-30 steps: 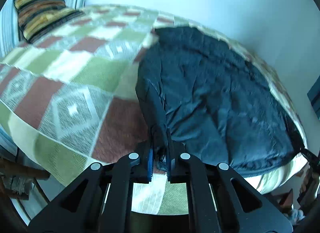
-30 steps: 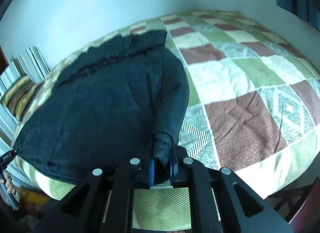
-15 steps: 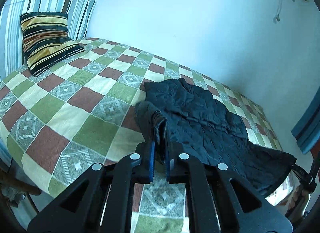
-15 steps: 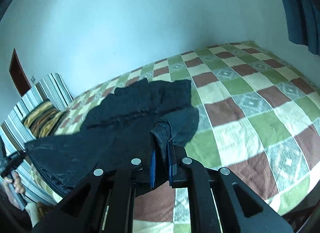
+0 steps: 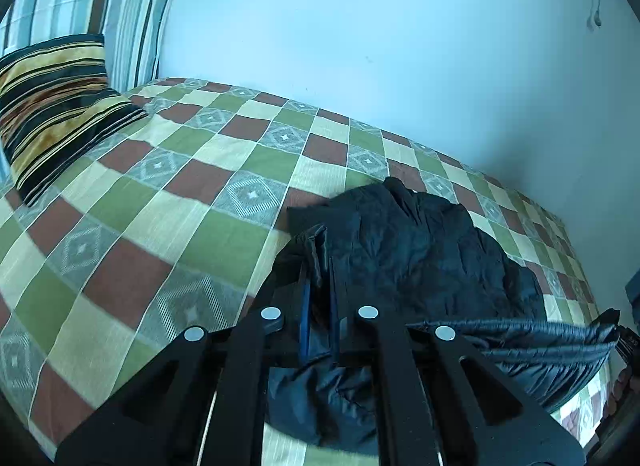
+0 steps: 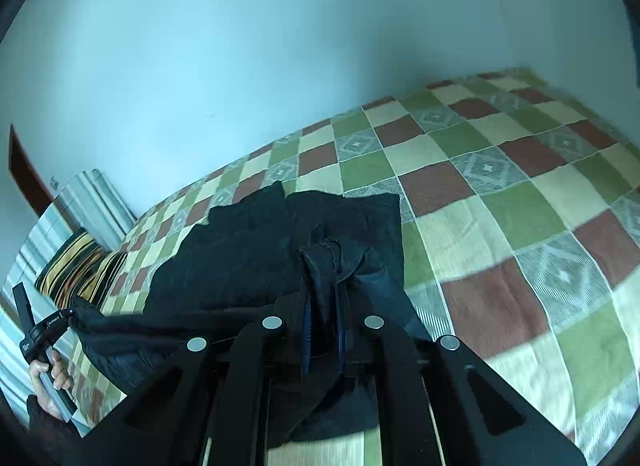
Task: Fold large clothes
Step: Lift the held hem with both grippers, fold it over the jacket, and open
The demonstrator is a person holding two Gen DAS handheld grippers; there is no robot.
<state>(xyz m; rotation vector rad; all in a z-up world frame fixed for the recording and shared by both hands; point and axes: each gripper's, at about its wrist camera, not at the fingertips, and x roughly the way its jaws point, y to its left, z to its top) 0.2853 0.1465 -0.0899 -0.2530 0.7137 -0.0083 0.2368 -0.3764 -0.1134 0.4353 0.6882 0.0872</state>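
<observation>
The near hem of the dark navy quilted puffer jacket [image 5: 420, 250] has been lifted off the green, brown and cream checked bedspread [image 5: 160, 205] over the last second. A second ago the garment lay spread flat, filling much of both wrist views; now only its far part rests on the bed, bunched into a rumpled heap, while the near edge is held up in the air as a taut band stretched between the two tools.

The left gripper [image 5: 318, 286] is clamped tightly on a pinched corner of the fabric, its blue-lined jaws pressed together with cloth between them. The right gripper [image 6: 322, 306] is likewise closed on the opposite corner, a fold of jacket standing up between its jaws. In the right wrist view the left gripper is seen at the far left, carried by a person's hand [image 6: 48, 382], with the raised hem running from it towards the right.

Both cameras now take in far more of the pale blue wall [image 5: 360, 25] and of the striped black and yellow cushion [image 5: 52, 105] at the left end of the bed than before, which agrees with the tools having been raised and carried away from the mattress.

For the task this is judged to be the start of a fold: the near half has been picked up and appears ready to be carried over the far half. The grips look secure, but the far part has been dragged into creases, so smoothing may be needed once the hem is laid down.
</observation>
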